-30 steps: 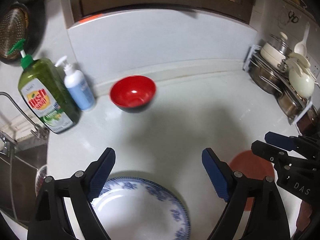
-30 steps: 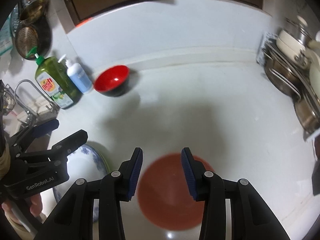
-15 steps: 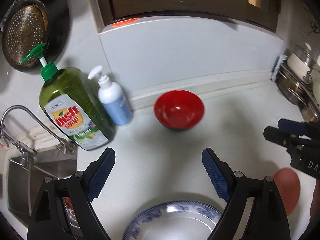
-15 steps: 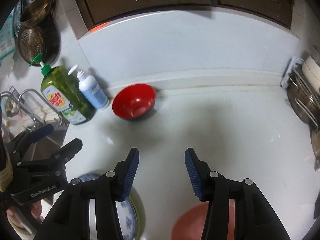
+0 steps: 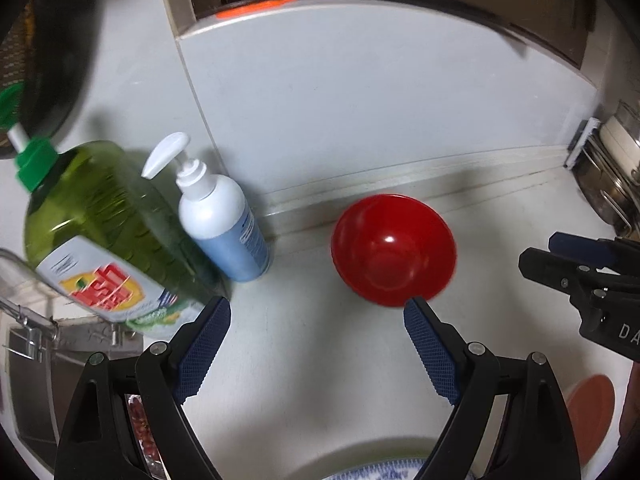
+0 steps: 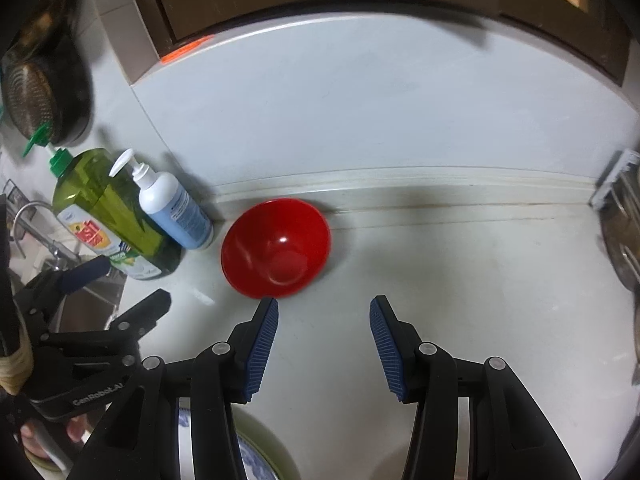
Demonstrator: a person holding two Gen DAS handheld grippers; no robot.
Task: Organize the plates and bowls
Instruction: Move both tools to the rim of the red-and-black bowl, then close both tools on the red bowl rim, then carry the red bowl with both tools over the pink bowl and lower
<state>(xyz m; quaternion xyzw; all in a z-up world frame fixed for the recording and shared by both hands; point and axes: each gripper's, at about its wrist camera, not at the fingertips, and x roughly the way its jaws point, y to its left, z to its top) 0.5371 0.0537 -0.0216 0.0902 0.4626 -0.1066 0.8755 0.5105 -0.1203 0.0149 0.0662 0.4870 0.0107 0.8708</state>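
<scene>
Red bowl (image 5: 394, 250): stands upright and empty on the white surface (image 5: 320, 344), close to the raised ledge at the foot of the back wall; a light spot glints inside it.
Blue-patterned plate (image 5: 384, 472): only its far rim shows at the bottom edge of the left wrist view, under the left gripper; in the right wrist view a slice of it shows low down, with what looks like a pale green rim outside it.
Orange plate (image 5: 592, 412): lies flat on the surface at the lower right of the left wrist view, partly cut off by the frame, well apart from the red bowl.
Left gripper (image 5: 318, 312): jaws spread wide with nothing between the blue pads; its right fingertip overlaps the near rim of the red bowl in the picture, and I cannot tell whether it touches.
Right gripper (image 6: 324, 310): jaws about half apart and holding nothing, bare surface between the pads; the jaws have just been opening a little. The bowl sits just beyond its left fingertip.
White pump bottle (image 5: 222, 224): stands just left of the red bowl, near the wall, with a blue lower half.
Green dish soap bottle (image 5: 104, 232): stands against the white pump bottle's left side, beside the sink.
Sink (image 5: 36, 384): at the far left, a metal tap over it.
Pot rack (image 5: 612, 176): at the right edge, holding metal pots.
</scene>
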